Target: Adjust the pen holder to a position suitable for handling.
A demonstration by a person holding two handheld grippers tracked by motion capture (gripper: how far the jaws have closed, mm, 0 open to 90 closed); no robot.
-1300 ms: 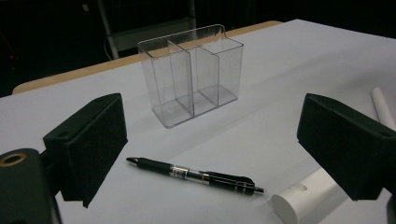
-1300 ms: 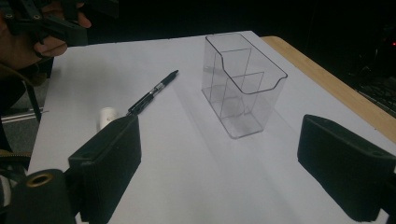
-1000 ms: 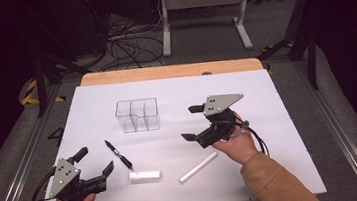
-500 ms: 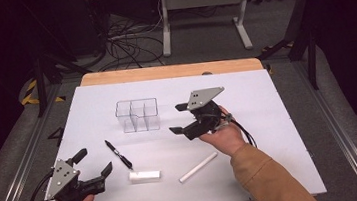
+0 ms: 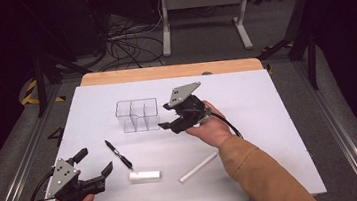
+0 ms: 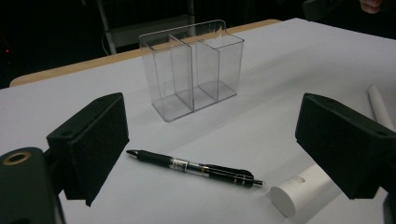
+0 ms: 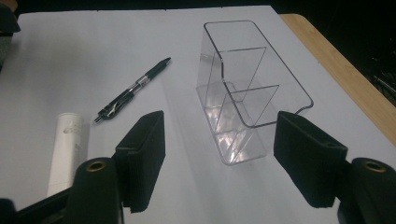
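Clear plastic organizer point(image 7: 243, 98) sits unheld between your narrowing right gripper point(image 7: 219, 154) jaws; square up, then clamp.

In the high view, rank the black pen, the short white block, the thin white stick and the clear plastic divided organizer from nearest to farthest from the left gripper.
From the left gripper:
1. Black pen, just past its jaws; the short white block beside it is too close to call.
2. Clear plastic divided organizer, farther up the table.
3. Thin white stick, far across, under the right forearm.
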